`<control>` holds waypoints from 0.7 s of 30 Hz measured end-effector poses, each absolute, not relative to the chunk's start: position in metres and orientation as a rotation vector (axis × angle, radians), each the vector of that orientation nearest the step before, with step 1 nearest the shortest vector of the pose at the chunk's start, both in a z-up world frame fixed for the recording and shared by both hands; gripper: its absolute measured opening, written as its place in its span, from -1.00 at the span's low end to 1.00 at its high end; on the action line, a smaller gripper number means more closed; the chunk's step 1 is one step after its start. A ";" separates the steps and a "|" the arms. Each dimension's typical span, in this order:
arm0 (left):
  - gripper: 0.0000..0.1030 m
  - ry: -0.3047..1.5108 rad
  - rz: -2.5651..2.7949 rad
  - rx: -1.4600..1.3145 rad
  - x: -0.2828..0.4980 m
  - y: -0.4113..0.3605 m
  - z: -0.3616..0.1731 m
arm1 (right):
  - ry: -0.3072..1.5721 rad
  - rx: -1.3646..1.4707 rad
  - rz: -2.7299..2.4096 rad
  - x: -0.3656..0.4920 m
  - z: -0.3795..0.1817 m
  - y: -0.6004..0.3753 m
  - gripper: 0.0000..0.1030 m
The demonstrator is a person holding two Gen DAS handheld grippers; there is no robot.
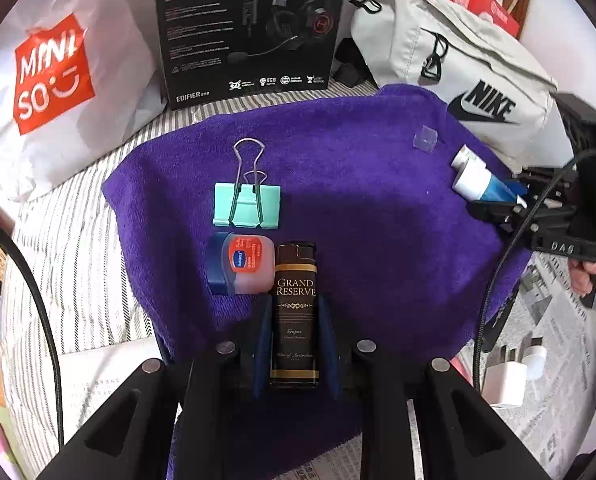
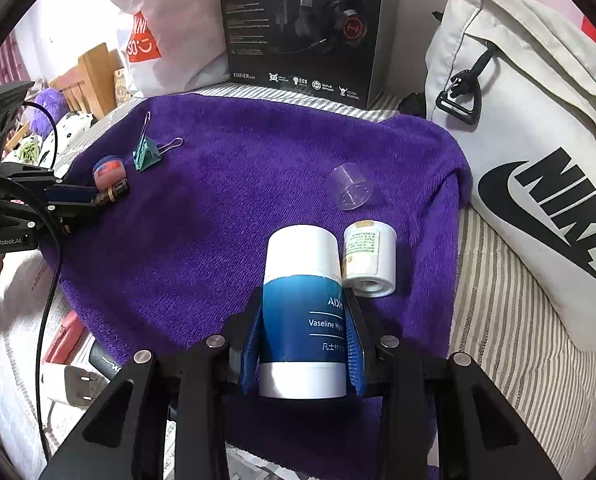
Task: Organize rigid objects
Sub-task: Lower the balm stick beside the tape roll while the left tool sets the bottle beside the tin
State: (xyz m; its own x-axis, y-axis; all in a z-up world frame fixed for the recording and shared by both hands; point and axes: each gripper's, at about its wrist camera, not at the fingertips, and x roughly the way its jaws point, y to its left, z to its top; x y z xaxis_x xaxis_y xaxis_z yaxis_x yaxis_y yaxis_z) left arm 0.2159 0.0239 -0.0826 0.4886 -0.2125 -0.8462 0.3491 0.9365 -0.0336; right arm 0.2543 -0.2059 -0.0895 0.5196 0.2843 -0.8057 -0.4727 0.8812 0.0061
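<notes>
My left gripper [image 1: 296,312] is shut on a brown Grand Reserve lighter [image 1: 295,312], low over the purple towel [image 1: 358,200]. A small Vaseline lip jar [image 1: 240,266] lies touching the lighter's left side, with a mint binder clip [image 1: 247,204] just beyond. My right gripper [image 2: 303,320] is shut on a blue and white Vaseline stick [image 2: 302,312]. A small white bottle [image 2: 370,260] lies just right of it, and a clear plastic cap [image 2: 350,186] sits farther back. The left gripper [image 2: 98,198] shows at the towel's left edge.
A black Edifier headset box [image 1: 250,28] stands behind the towel. A white Nike bag [image 2: 538,160] lies on the right, a Miniso bag [image 1: 54,76] on the left. A white charger plug [image 1: 506,380] lies on newspaper at the right. The towel lies on striped bedding [image 2: 510,320].
</notes>
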 end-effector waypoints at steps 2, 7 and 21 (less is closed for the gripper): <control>-0.55 1.000 -0.337 0.178 0.215 0.021 -0.083 | 0.916 -0.230 0.462 0.254 -0.090 -0.206 -0.30; -0.55 0.995 -0.327 0.189 0.214 0.020 -0.084 | 0.921 -0.238 0.479 0.254 -0.089 -0.207 -0.30; -0.39 1.030 -0.298 0.172 0.208 0.028 -0.082 | 0.973 -0.240 0.508 0.250 -0.087 -0.210 -0.08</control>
